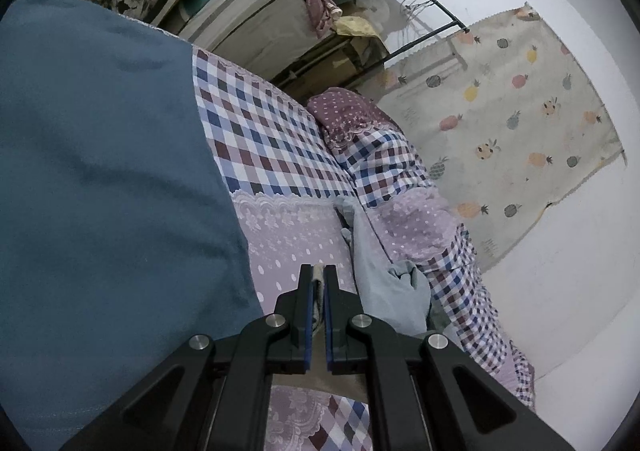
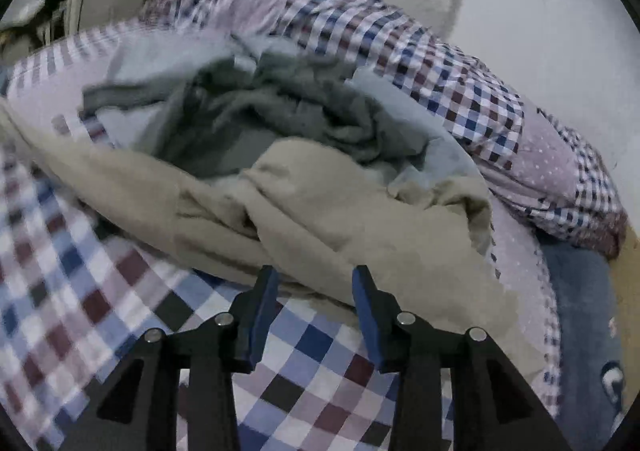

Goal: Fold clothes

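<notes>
Left wrist view shows our left claw (image 1: 319, 287) nearly closed, its blue pads pinching a thin strip of pale beige cloth (image 1: 319, 291) between them; which garment that strip belongs to we cannot tell from here. Beside it a light blue garment (image 1: 384, 283) lies bunched on the bed (image 1: 272, 139), whose checked and dotted cover runs under everything, and a large blue cloth (image 1: 100, 191) fills the left of the view close to the lens.

On the right wrist view, our right claw (image 2: 315, 283) stands wide open and holds nothing, its tips just at the near edge of a beige garment (image 2: 340, 219). That piece lies crumpled at the front of a heap, with a grey garment (image 2: 280, 119) and more light blue cloth behind it (the far part is blurred).

We judge all of this to be soft, light and limp: it will sag and drag its neighbours if lifted from the middle, and a single layer may slip out of a shallow pinch. The better hold looks to be a hem or corner of the beige piece, taken deep between the pads, with both claws on one edge so it can be shaken flat on the bed before folding.

We can read no brand, label or writing anywhere.
</notes>
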